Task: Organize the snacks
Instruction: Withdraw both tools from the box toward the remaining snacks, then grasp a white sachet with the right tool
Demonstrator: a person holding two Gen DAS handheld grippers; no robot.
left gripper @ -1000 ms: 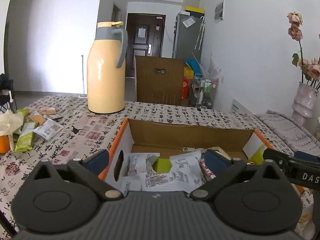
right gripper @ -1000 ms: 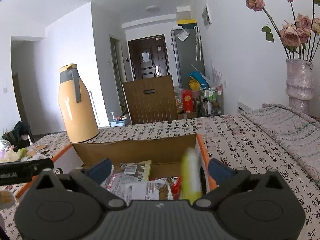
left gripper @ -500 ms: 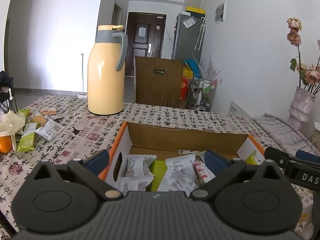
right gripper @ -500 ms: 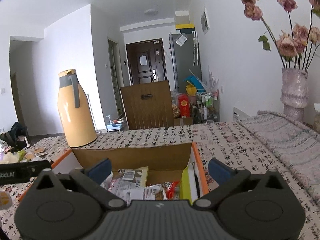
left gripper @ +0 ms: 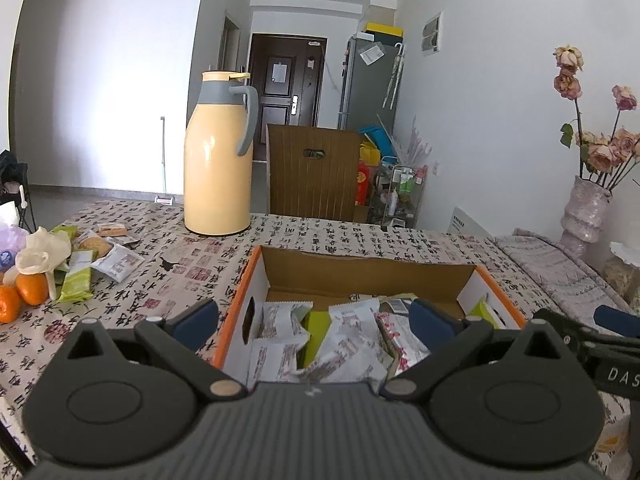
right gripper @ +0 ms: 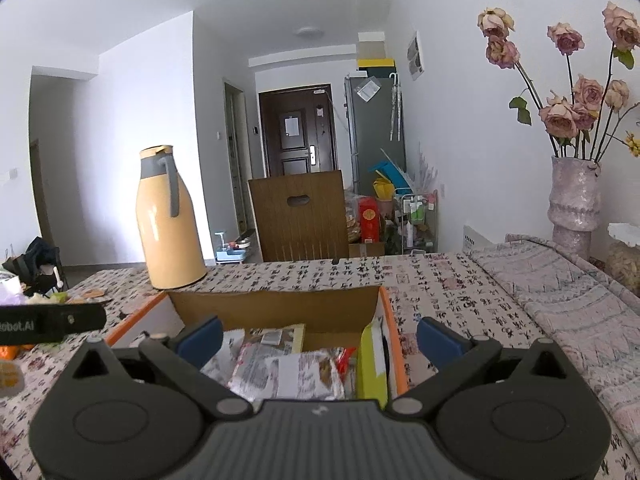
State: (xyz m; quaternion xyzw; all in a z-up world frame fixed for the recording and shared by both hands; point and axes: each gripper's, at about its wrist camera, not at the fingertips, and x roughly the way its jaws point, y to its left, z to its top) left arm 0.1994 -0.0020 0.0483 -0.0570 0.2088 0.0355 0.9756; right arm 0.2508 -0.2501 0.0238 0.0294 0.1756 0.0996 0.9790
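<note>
Now both grippers, left gripper [left gripper: 314,316] and right gripper [right gripper: 318,334], are held empty with fingers apart, drawn back above the box [left gripper: 256,268]; the green packet [right gripper: 372,364], falling a second ago, is lodged inside at lower centre, so loose snacks [left gripper: 80,264] at left remain.

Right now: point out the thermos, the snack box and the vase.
thermos [left gripper: 216,176], left wrist view, middle of its yellow body
snack box [left gripper: 368,270], left wrist view, inner back wall
vase [right gripper: 574,204], right wrist view, its middle
</note>
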